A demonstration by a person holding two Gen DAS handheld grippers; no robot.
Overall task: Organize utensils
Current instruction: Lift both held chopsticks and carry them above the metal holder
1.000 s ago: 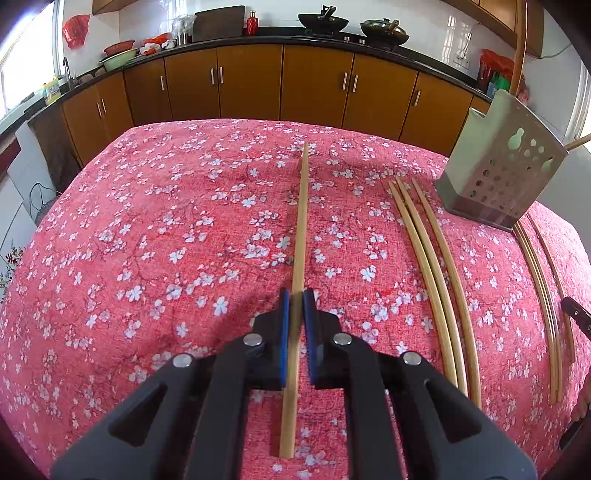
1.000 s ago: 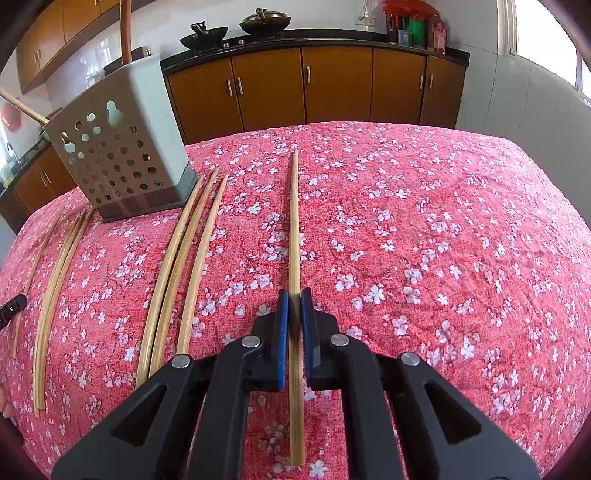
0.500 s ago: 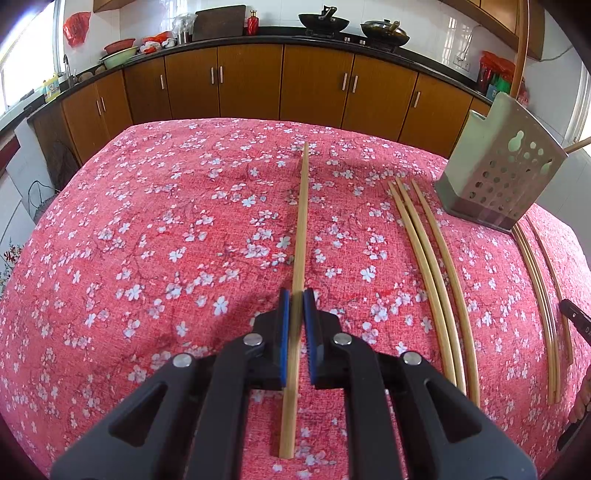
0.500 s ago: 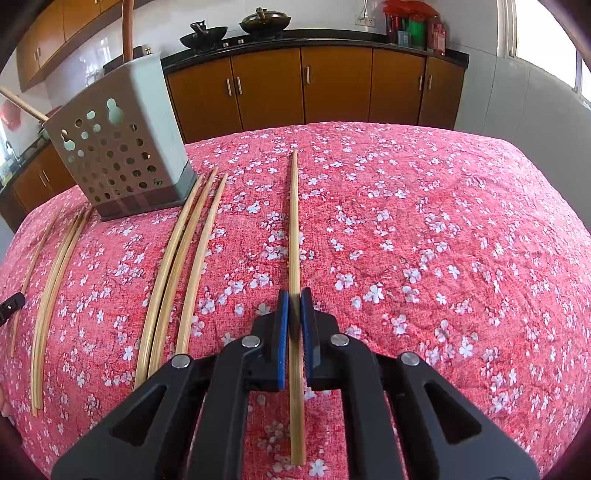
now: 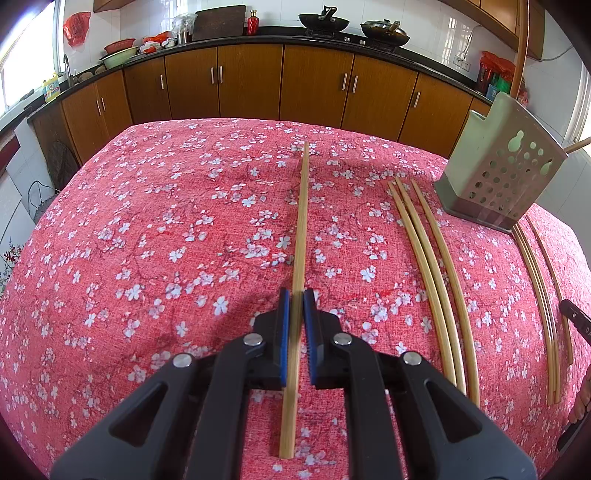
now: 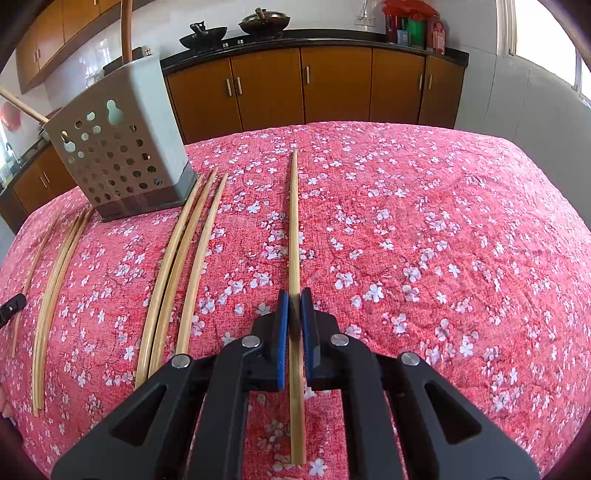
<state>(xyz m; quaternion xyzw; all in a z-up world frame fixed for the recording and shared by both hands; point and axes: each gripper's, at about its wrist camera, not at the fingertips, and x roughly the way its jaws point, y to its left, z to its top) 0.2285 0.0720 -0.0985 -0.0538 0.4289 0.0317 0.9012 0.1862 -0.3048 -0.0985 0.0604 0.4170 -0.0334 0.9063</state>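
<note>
Two handheld grippers each clamp one bamboo chopstick over a table covered in red cloth with white blossoms.

Nearest the left wrist camera, the left gripper [image 5: 294,295] has its blue pads closed on a chopstick [image 5: 301,221] that runs straight ahead above the flowered tablecloth [image 5: 147,240]. In the right wrist view, the right gripper [image 6: 294,295] pinches a second chopstick [image 6: 294,221] the same way. Between the two grippers, three loose chopsticks [image 6: 184,258] lie side by side on the cloth, and another bundle of chopsticks [image 6: 55,280] lies further left in the right view. Between those two groups a grey perforated utensil holder [image 6: 118,144] stands on the cloth, with a wooden handle [image 6: 126,29] rising from it. Beyond the table, brown kitchen cabinets [image 5: 251,85] line the wall under a dark counter [image 5: 277,33] bearing two woks [image 5: 323,22].
</note>
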